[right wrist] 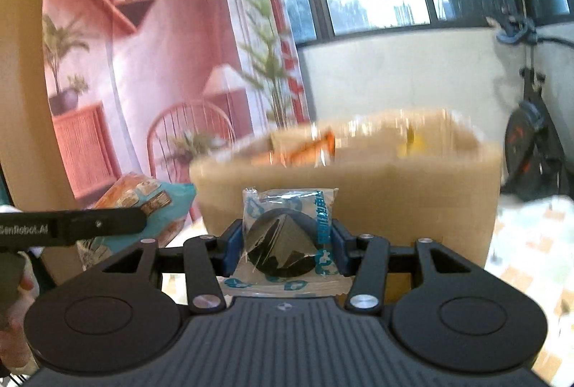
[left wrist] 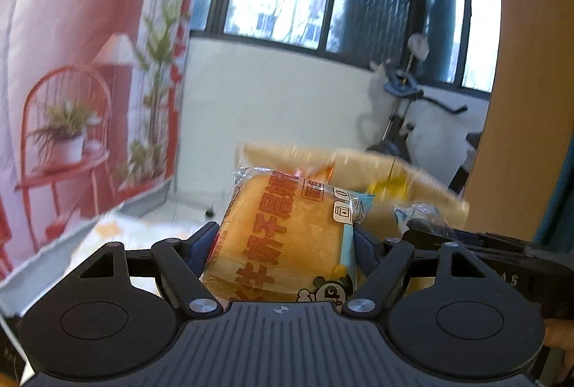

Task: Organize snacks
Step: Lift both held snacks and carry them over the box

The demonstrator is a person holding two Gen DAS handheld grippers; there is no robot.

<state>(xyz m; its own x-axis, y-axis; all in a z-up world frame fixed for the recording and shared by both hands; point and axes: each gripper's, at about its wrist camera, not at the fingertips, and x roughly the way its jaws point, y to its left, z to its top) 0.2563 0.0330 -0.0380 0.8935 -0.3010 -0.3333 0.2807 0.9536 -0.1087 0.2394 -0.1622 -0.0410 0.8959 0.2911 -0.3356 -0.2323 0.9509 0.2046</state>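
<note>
Snacks fill both our grippers. Low in the left wrist view, our left gripper (left wrist: pixel 283 240) is clamped on a wrapped bread packet (left wrist: pixel 283 240). Low in the right wrist view, our right gripper (right wrist: pixel 285 240) pinches a clear packet holding a dark triangular snack (right wrist: pixel 285 236). A blurred cardboard box (right wrist: pixel 394 189) sits just behind, mid-frame. The slick wrappers could slip, or we might squash the soft bread.

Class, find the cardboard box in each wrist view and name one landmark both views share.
Left wrist: the box sits centre-right, behind the bread pack in the left gripper.
Right wrist: the box fills the centre, behind the clear packet in the right gripper.
Shared landmark: the pink backdrop.
</note>
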